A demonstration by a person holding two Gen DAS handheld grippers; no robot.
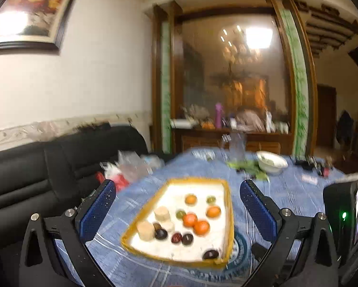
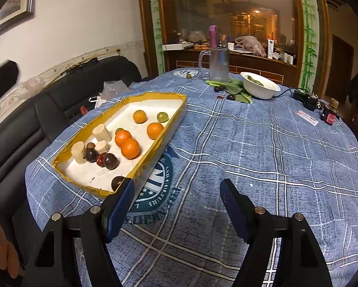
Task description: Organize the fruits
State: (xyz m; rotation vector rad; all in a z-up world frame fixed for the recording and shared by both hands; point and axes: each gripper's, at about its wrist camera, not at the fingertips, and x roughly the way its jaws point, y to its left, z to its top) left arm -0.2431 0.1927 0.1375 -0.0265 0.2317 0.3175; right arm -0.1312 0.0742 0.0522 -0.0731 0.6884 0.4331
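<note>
The left wrist view is being smeared by blur. A dark fruit (image 2: 117, 182) at the tray's (image 2: 155, 95) near edge is being partly covered by a gripper finger (image 2: 121, 199).

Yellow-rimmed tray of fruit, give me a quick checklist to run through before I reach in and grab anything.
1. Left hand-held gripper open and empty: ok.
2. Right hand-held gripper open and empty: ok.
3. Yellow-rimmed white foam tray resting flat on the blue plaid tablecloth: ok.
4. Orange citrus fruits clear of other items for a clean grasp: not ok, two touch each other.
5. All fruit gathered in the tray: not ok, dark round fruits lie beside the white bowl.
6. Left wrist view sharp enough to aim: not ok, blurred.
</note>
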